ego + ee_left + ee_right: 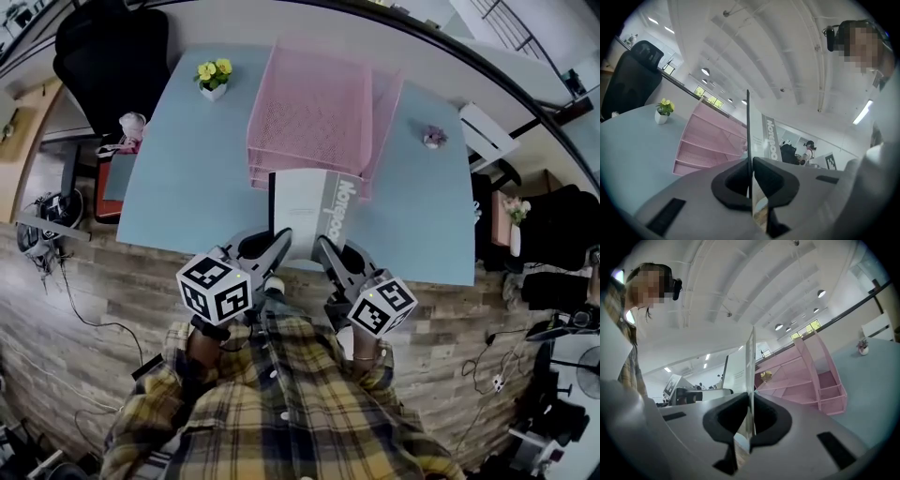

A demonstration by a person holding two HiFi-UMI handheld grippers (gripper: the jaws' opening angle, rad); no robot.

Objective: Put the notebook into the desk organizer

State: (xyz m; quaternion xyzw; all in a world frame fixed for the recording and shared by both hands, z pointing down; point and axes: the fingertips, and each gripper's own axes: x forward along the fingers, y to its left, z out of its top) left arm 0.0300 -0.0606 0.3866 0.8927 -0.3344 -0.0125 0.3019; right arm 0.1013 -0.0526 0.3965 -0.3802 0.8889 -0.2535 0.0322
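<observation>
A white notebook (312, 208) with grey lettering on its cover hangs above the near part of the table, its far end right in front of the pink mesh desk organizer (314, 112). My left gripper (281, 240) is shut on the notebook's near left edge, and my right gripper (323, 246) is shut on its near right edge. In the left gripper view the notebook (759, 138) shows edge-on between the dark pads, with the organizer (710, 143) beyond. In the right gripper view the notebook (751, 376) also stands edge-on in the jaws, and the organizer (811, 376) lies to the right.
The light blue table (178, 183) carries a small pot of yellow flowers (214, 78) at the back left and a small purple flower pot (433, 137) at the right. A black chair (108, 52) stands behind the table's left corner. Cables lie on the wooden floor (84, 309).
</observation>
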